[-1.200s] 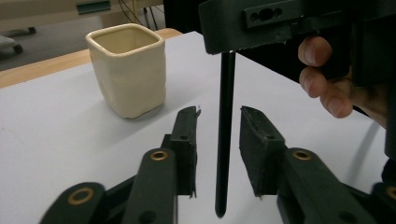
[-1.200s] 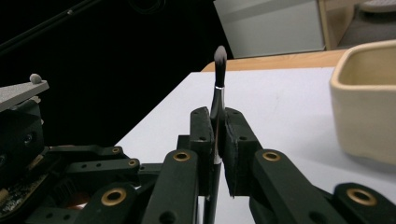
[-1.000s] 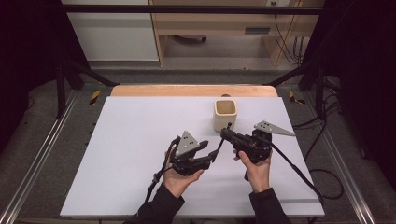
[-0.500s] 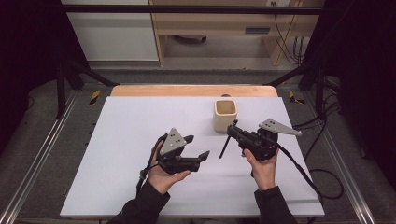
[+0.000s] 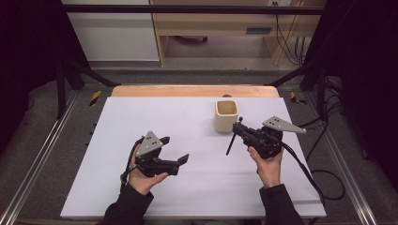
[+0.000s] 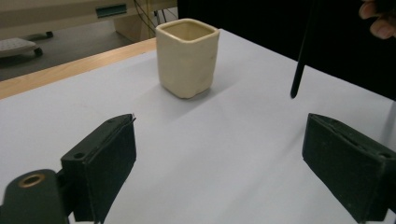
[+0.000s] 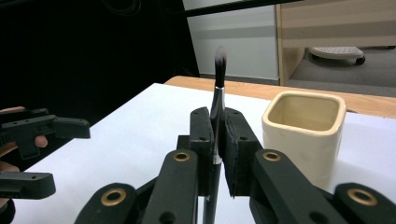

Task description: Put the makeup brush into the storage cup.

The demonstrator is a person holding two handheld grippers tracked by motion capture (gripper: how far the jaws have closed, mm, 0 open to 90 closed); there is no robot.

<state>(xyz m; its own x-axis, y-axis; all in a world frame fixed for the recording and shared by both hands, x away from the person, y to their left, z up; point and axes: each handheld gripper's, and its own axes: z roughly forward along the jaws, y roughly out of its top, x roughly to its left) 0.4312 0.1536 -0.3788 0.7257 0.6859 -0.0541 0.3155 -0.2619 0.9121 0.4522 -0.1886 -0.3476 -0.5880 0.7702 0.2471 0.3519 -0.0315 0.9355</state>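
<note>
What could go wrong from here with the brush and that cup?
The right tool pinches the thin brush on its handle, so it might pivot or slip. The cream cup stands free on the table; a bump from the handle could tip it. The left tool is open, holding nothing.

Brush (image 7: 217,100) clamped upright between the pads of the right gripper (image 5: 240,131), tip above them, handle below. Cup (image 7: 304,133) on the table (image 5: 197,117) just right of those jaws and a little ahead. Same cup (image 6: 187,57) well ahead of the left gripper (image 5: 176,150), nearer its left pad.
</note>
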